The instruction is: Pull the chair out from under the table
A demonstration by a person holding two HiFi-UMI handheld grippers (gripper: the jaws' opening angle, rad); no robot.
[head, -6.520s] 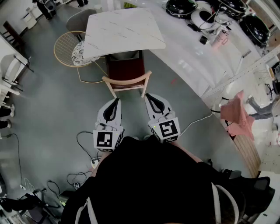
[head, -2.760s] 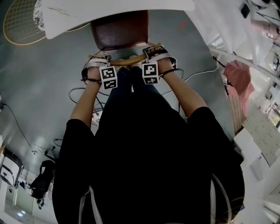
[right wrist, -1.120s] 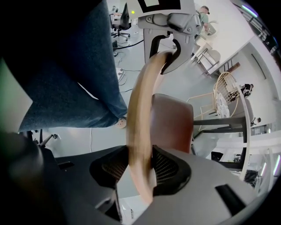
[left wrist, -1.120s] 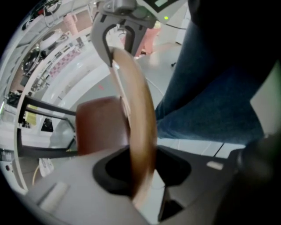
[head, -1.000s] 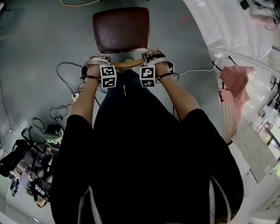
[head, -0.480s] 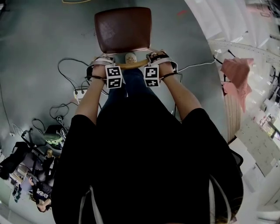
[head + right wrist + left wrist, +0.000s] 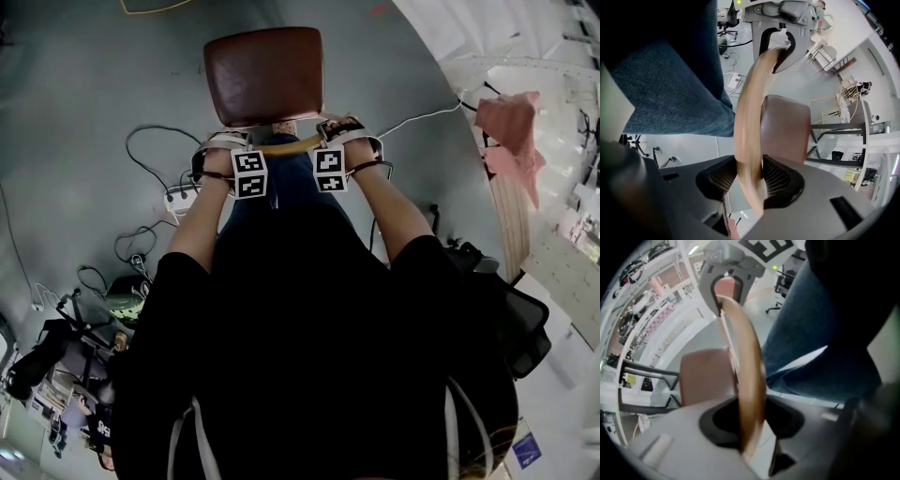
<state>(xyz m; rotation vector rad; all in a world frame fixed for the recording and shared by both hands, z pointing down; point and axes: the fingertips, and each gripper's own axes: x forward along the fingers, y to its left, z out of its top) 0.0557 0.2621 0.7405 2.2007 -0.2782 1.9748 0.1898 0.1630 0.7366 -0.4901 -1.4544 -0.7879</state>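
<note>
The chair has a dark red-brown seat (image 7: 264, 75) and a curved light-wood backrest (image 7: 281, 143); it stands on bare grey floor, and no table shows in the head view. Both grippers point down onto the top rail. My left gripper (image 7: 221, 150) is shut on the rail's left end, my right gripper (image 7: 343, 131) on its right end. In the left gripper view the backrest (image 7: 749, 394) runs up between the jaws of the left gripper (image 7: 750, 427), beside the seat (image 7: 705, 378). In the right gripper view the ribbed pads of the right gripper (image 7: 749, 180) press the backrest (image 7: 749, 140).
Cables and a power strip (image 7: 178, 197) lie on the floor left of the chair. Bags (image 7: 56, 347) sit at lower left, and a pink cloth (image 7: 511, 136) and a dark office chair (image 7: 511, 319) at right. The person's jeans-clad legs (image 7: 811, 333) stand just behind the backrest.
The chair, held by both grippers, has come back across the floor with the person. The table, over the seat earlier, is out of the head view; floor cables slid up the picture.
</note>
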